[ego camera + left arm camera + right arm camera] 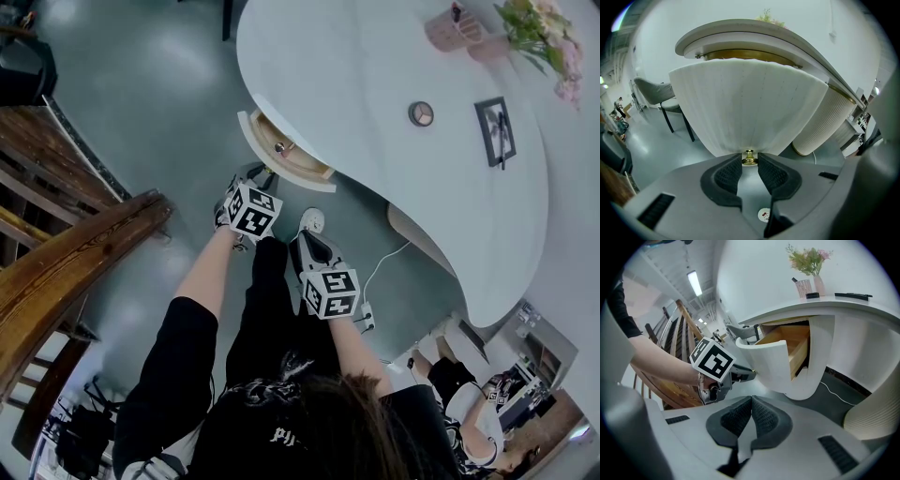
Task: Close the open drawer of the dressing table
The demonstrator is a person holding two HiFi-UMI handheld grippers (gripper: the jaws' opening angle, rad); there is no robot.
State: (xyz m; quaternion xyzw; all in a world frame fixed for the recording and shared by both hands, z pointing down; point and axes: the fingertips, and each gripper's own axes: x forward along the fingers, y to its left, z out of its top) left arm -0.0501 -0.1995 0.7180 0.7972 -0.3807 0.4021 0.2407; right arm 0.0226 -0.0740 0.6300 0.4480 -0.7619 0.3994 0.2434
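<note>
The white dressing table (375, 84) has one drawer (281, 169) pulled out, its wooden inside showing. In the left gripper view the drawer's curved white front (745, 108) fills the picture. Its small gold knob (749, 158) sits between the tips of my left gripper (749, 164), whose pads press on it from both sides. The right gripper view shows that drawer (771, 362) from the side, with my left gripper (751, 372) at its front. My right gripper (751, 401) hangs lower and to the right of the drawer, shut with nothing between its pads.
A wooden stair rail (66, 272) runs along the left. A white power strip (367, 317) and its cable lie on the grey floor. The table's ribbed pedestal (825, 126) stands right of the drawer, and a chair (661, 93) left. On top are flowers (544, 37), a pink cup (450, 28) and a frame (494, 131).
</note>
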